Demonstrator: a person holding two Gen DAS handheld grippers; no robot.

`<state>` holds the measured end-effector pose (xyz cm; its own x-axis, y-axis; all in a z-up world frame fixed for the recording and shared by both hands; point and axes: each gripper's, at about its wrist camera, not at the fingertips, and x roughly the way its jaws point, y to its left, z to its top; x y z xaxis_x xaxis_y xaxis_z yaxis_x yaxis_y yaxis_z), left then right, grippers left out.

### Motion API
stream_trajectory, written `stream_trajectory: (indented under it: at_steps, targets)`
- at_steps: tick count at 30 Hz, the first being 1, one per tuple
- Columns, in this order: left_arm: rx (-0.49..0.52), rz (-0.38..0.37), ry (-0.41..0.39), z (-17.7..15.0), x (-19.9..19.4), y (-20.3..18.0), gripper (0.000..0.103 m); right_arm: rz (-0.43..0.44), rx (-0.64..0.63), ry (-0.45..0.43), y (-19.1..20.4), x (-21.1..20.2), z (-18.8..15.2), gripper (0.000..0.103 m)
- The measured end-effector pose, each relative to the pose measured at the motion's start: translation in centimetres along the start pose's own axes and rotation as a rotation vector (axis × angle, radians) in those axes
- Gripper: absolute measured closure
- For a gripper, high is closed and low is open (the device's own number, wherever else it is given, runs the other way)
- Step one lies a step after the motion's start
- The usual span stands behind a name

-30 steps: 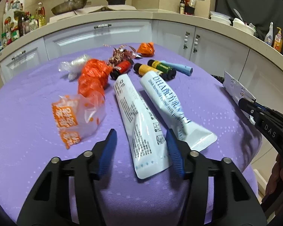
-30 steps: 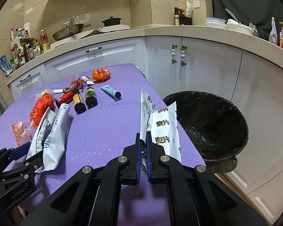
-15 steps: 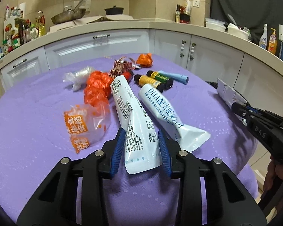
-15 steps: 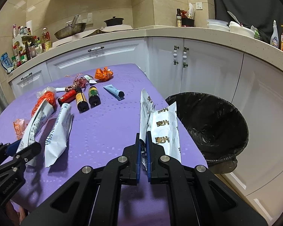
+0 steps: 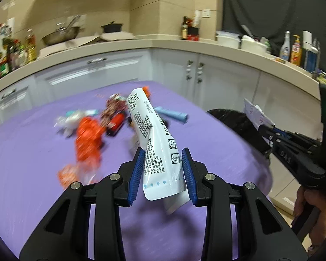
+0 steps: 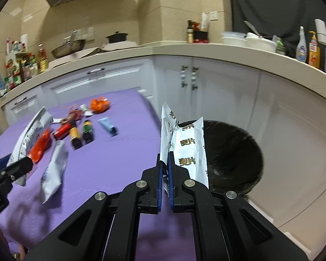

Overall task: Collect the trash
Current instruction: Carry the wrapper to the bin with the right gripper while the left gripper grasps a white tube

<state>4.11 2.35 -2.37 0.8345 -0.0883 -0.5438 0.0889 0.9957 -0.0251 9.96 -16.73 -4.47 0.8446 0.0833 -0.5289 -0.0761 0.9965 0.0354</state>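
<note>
A white printed plastic tube (image 5: 157, 150) is gripped by the left tongs (image 5: 163, 169) at lower centre, and a white crinkled wrapper (image 6: 184, 148) is pinched in the closed right tongs (image 6: 164, 169), presumably for the black-lined bin (image 6: 232, 152) at right.

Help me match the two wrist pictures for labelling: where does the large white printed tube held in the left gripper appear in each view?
Left wrist view: the large white printed tube rises at centre between the left gripper pads.
Right wrist view: it slants at the far left edge, above the purple tablecloth.
Shared landmark: the black-lined trash bin beside the table.
</note>
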Motion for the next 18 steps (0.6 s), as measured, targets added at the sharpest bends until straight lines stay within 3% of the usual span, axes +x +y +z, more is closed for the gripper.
stream_trajectory:
  at_steps: [10,18]
  targets:
    - [0.098,-0.125,-0.008,4.4,4.8,-7.7,0.068,-0.087,0.067,-0.007,-6.0,2.3,1.2,0.098]
    - [0.16,-0.163,0.03,6.0,10.0,-12.9,0.068,-0.093,0.099,0.002,-9.2,4.9,1.7,0.098]
